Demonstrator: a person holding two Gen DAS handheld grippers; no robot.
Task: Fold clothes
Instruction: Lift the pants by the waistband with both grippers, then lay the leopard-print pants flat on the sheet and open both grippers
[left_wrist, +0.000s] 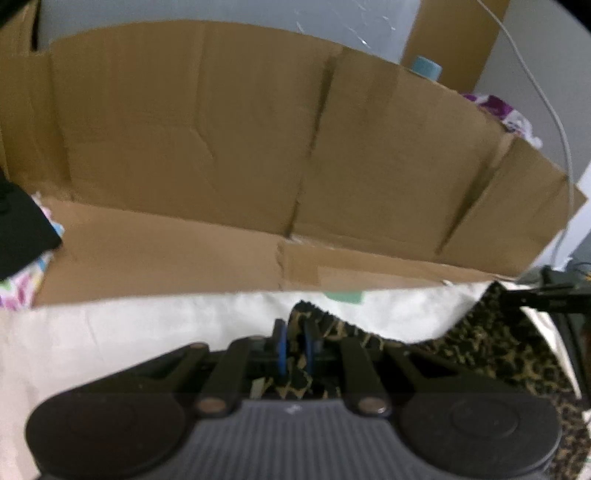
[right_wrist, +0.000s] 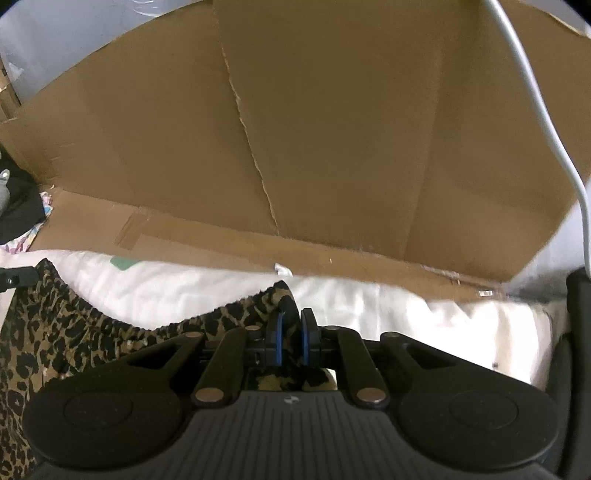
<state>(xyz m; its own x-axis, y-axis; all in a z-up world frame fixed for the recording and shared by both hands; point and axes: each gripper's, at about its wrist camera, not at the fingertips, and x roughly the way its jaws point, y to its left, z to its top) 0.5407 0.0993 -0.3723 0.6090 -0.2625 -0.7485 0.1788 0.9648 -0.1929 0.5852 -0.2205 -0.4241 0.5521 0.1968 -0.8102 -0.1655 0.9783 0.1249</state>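
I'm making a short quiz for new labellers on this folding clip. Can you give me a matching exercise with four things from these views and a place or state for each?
Column one:
1. left hand-held gripper
2. leopard-print garment
3. cardboard wall
4. light blue cylinder

Column two:
A. stands behind the white cloth
B. peeks over the cardboard's top edge
C. shut on a fabric edge
D. spread on the white cloth, pinched at two points

Pairs: 1-C, 2-D, 3-A, 4-B
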